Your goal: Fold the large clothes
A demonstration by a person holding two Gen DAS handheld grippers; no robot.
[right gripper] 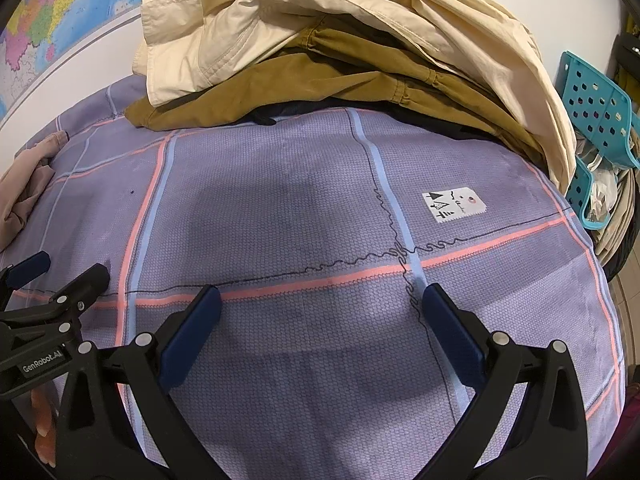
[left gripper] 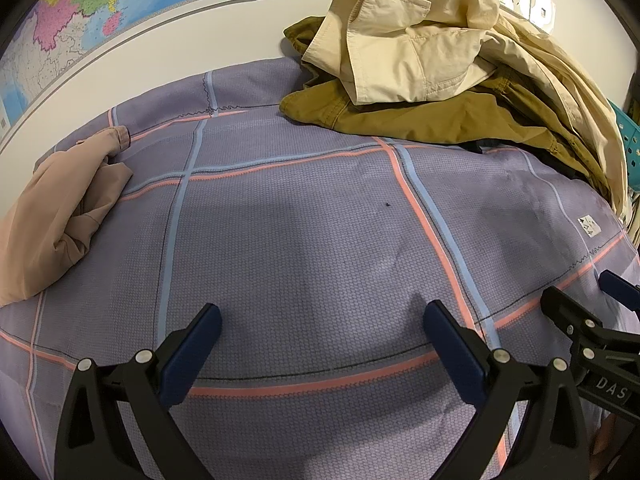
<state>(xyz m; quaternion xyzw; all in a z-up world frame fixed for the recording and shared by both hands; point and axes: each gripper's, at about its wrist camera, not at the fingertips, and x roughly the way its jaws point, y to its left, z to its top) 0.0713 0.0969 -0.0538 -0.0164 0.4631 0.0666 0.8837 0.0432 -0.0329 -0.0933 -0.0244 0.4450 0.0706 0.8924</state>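
Note:
A pile of clothes lies at the back right of the purple checked cover (left gripper: 304, 216): a cream garment (left gripper: 404, 40) on top of an olive-brown one (left gripper: 420, 120). The same cream garment (right gripper: 312, 20) and brown garment (right gripper: 256, 96) show in the right wrist view, above the cover (right gripper: 304, 208). A crumpled pink garment (left gripper: 60, 208) lies at the left edge; it also shows in the right wrist view (right gripper: 24, 188). My left gripper (left gripper: 320, 316) is open and empty above the cover. My right gripper (right gripper: 318, 296) is open and empty, just right of the left one.
A wall map (left gripper: 100, 4) hangs behind the cover. A teal perforated plastic basket (right gripper: 596, 120) stands at the right edge, with more cloth beside it. A white printed label (right gripper: 454, 202) is sewn on the cover.

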